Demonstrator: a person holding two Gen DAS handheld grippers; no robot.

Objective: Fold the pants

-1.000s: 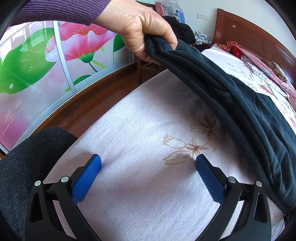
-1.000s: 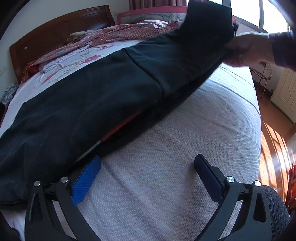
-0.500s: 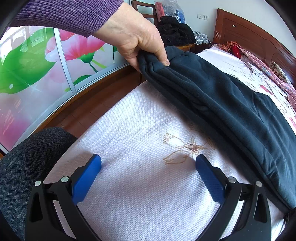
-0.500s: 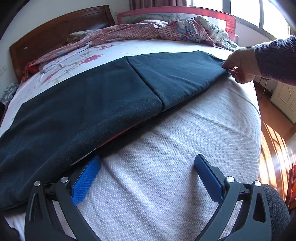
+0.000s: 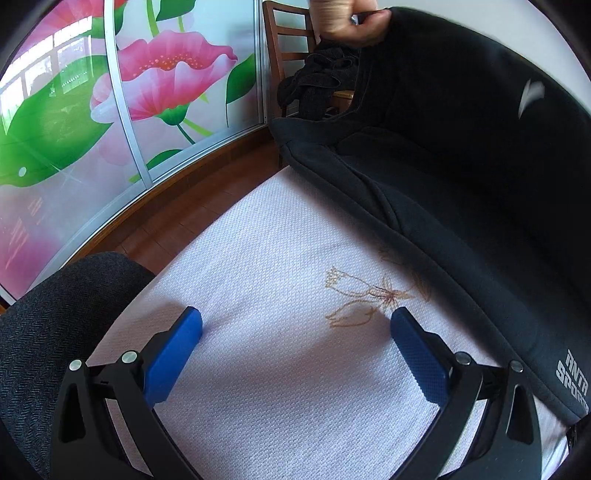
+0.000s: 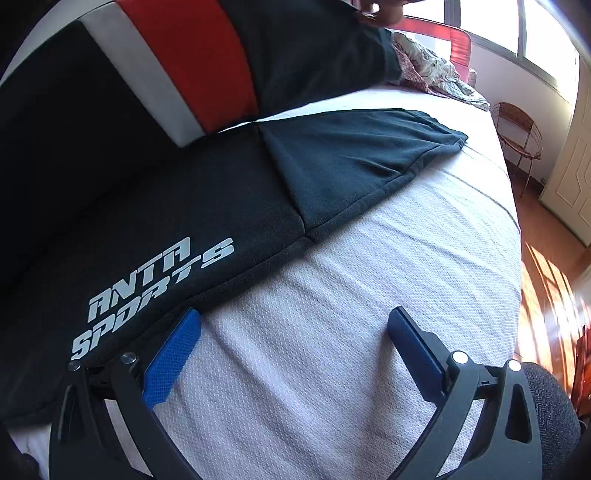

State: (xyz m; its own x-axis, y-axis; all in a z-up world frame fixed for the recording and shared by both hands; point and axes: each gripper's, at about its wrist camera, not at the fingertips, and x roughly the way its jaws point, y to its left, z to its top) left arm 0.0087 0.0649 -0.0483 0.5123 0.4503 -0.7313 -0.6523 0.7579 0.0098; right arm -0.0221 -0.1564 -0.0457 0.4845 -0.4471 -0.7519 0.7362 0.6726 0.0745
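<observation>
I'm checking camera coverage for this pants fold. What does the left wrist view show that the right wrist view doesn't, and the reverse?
Only the left wrist view shows the flower-printed sliding panel, the wooden chair with dark clothing on it, and the brown flower embroidery on the bedspread.

Only the right wrist view shows the red and white stripe on the lifted leg, the wicker stand, the window and the crumpled patterned bedding.

Both show the black pants, their ANTA SPORTS lettering, a bare hand lifting one part, the white bedspread, and an open, empty gripper: left, right.
</observation>
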